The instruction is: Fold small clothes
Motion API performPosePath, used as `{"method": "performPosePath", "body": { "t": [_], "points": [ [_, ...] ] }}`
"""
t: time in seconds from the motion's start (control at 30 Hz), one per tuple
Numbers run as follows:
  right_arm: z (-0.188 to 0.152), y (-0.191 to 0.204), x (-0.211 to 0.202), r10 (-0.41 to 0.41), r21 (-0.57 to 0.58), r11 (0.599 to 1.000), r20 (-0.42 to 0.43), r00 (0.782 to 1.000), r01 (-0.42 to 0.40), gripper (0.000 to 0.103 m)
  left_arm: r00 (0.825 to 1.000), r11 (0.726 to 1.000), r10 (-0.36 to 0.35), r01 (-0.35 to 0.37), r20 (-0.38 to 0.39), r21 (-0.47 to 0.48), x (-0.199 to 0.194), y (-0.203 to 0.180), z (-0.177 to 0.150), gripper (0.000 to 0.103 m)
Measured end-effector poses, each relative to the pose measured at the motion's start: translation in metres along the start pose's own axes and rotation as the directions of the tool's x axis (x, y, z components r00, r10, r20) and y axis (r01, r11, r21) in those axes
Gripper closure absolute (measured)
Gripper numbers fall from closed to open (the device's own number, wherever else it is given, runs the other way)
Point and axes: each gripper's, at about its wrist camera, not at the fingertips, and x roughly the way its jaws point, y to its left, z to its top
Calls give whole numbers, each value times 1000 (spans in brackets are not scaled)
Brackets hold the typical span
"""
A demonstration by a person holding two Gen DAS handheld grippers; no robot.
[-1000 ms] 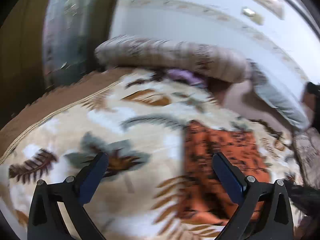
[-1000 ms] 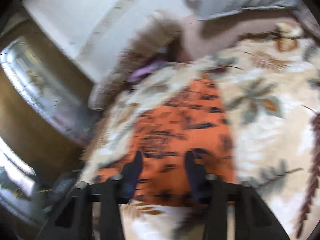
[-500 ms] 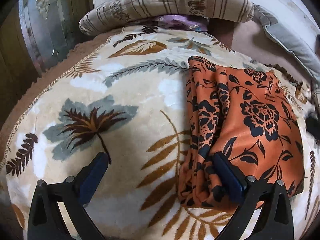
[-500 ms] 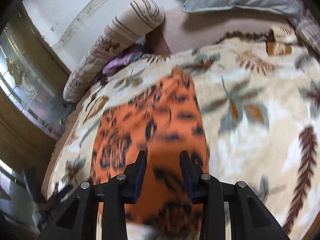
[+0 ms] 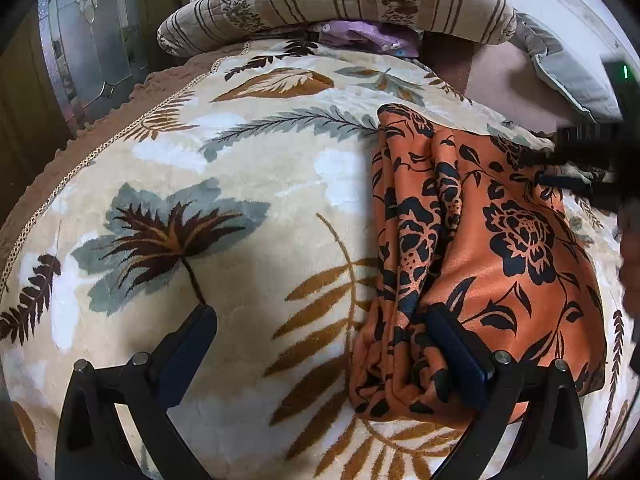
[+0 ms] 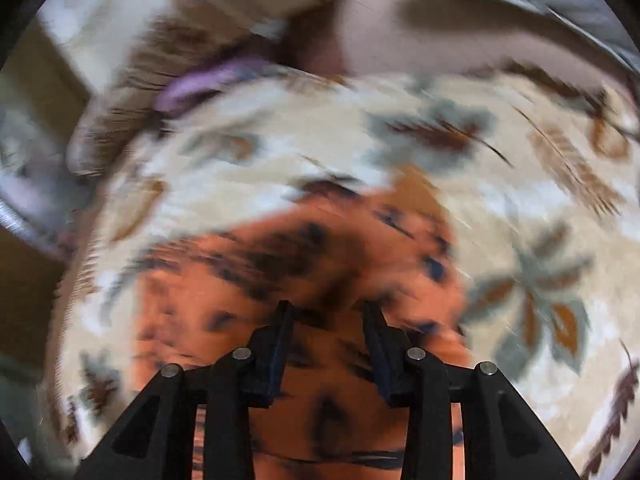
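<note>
- The orange garment [image 5: 500,248] with a black flower print lies folded on the leaf-patterned blanket [image 5: 240,184] of the bed, on the right side in the left wrist view.
- Its left edge is bunched into several long pleats; the right part lies flat and smooth.
- The left gripper [image 5: 320,320] is spread wide and holds nothing: its left finger is over the bare blanket, and its right finger [image 5: 456,360] rests on the near left corner of the garment.
- The right gripper [image 6: 328,312] is over the same garment; this view is strongly blurred.
- Its fingers stand partly apart with orange cloth seen between them; I cannot tell if they pinch it.
- At the far end lie a striped bolster [image 5: 336,4], a purple cloth [image 5: 364,36] under it, and a grey pillow [image 5: 568,76].
</note>
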Motion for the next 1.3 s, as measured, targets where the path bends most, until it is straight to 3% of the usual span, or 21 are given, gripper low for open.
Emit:
{"method": "performPosePath", "body": {
  "t": [0.03,0.1,0.27,0.43,0.6,0.77,0.93,1.03,1.17,1.2,1.23,1.3],
  "points": [
    [4,11,2,58,-22,998,-11,998,-58,63,1000,1000,1,-1,1,-1,0,0,0,0],
    [8,29,11,89,-62,994,-36,995,-91,63,1000,1000,3,-3,5,2,0,0,0,0],
    [3,47,77,12,-135,990,-199,980,-39,61,1000,1000,12,-12,19,11,0,-2,-1,0],
    [7,35,60,49,-99,993,-151,987,-64,59,1000,1000,17,-17,23,6,2,-3,0,0],
    [1,10,8,48,-84,995,-51,998,-52,59,999,1000,20,-20,27,5,1,-3,-1,0],
    [-8,-14,-23,-57,-69,996,47,997,61,59,999,1000,26,-26,31,1,1,-4,-2,0],
    [-19,-50,8,-79,66,994,-85,993,85,56,999,1000,27,-27,38,10,0,-4,-3,0],
    [-26,-44,9,-94,37,995,-45,995,95,49,999,1000,21,-21,35,14,1,-3,-2,0],
    [-29,-44,-18,-10,69,998,-5,1000,11,46,999,999,-48,48,24,-13,-4,5,5,0],
    [-34,-49,-26,25,82,996,6,1000,-26,43,997,997,-73,74,28,-31,-7,9,7,0],
    [-39,-58,-37,61,100,993,20,998,-63,34,992,991,-115,118,41,-63,-11,14,10,0],
    [-52,-75,-48,79,136,987,39,996,-84,31,981,976,-185,191,62,-105,-18,22,17,0]
  ]
}}
